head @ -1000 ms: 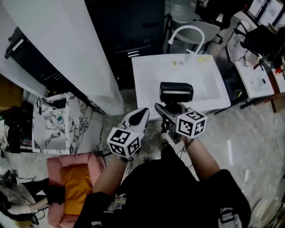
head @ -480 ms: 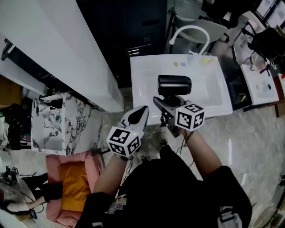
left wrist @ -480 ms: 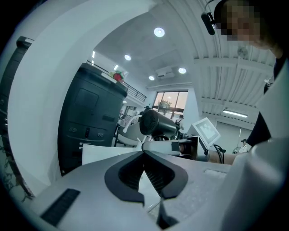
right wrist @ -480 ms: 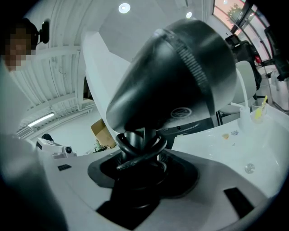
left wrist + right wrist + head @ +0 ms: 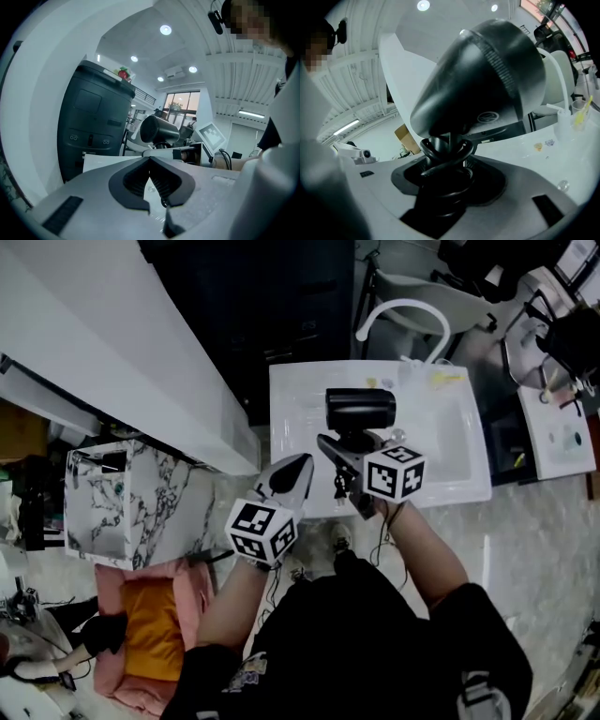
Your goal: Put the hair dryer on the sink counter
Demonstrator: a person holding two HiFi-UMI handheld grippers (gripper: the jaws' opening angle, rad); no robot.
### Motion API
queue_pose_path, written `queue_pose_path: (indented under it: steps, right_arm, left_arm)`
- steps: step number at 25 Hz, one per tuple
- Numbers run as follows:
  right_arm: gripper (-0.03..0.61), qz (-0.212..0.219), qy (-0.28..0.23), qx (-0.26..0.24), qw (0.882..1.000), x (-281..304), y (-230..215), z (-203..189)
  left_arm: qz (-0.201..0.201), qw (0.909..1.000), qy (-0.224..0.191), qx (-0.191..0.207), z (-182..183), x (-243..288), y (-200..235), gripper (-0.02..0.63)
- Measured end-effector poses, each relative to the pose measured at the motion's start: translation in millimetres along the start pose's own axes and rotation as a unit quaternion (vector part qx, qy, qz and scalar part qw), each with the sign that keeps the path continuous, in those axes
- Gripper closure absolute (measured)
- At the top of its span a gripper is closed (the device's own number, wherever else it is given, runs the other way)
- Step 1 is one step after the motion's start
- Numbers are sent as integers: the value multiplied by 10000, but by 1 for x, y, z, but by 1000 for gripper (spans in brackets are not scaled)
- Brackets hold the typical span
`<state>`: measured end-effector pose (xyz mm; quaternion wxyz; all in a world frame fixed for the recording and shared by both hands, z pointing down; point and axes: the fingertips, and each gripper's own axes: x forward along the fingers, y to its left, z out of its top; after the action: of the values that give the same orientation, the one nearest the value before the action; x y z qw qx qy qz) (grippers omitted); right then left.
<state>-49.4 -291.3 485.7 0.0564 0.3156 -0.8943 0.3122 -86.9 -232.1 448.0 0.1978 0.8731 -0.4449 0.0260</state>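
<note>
The black hair dryer (image 5: 359, 411) hangs over the white sink counter (image 5: 469, 486), nozzle end pointing left in the head view. My right gripper (image 5: 352, 457) is shut on its handle, where the black cord (image 5: 440, 159) is coiled around the handle. Seen from the right gripper view, the dryer's barrel (image 5: 487, 79) fills the frame above the jaws (image 5: 445, 157). My left gripper (image 5: 291, 479) sits at the sink's front edge, left of the dryer, shut with nothing in it. Its view shows the dryer (image 5: 158, 129) ahead and its own jaws (image 5: 150, 164) meeting at the tips.
A white curved faucet (image 5: 398, 310) stands behind the basin, with a clear cup (image 5: 580, 115) on the counter's far side. A dark cabinet (image 5: 272, 306) is beyond the sink. To the left are a white slab (image 5: 112, 362), a marble-patterned box (image 5: 131, 502) and a pink cushion (image 5: 150, 615).
The right gripper has carried the hair dryer a little farther out over the sink basin. The left gripper has stayed at the sink's front edge.
</note>
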Motion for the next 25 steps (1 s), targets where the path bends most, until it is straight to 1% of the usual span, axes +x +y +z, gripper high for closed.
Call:
queue_pose_path:
  steps: [7,13,20,25]
  right_arm:
    - [359,141,194,203,9995,28,-43,11]
    - [359,201,402,289,9986,55,-76,14]
    - [359,206,845,508,9949,88,-118,-7]
    - [359,276,1052,666,9918,119,-135,-18]
  left_arm:
    - [217,9997,82,-16,2,39,15,614]
    - [387,9990,195,-55,-6,68,30,614]
    - [583,9978,295,-67,-19,96,43,614]
    - [723,9966,374,-158,-27,104,58,614]
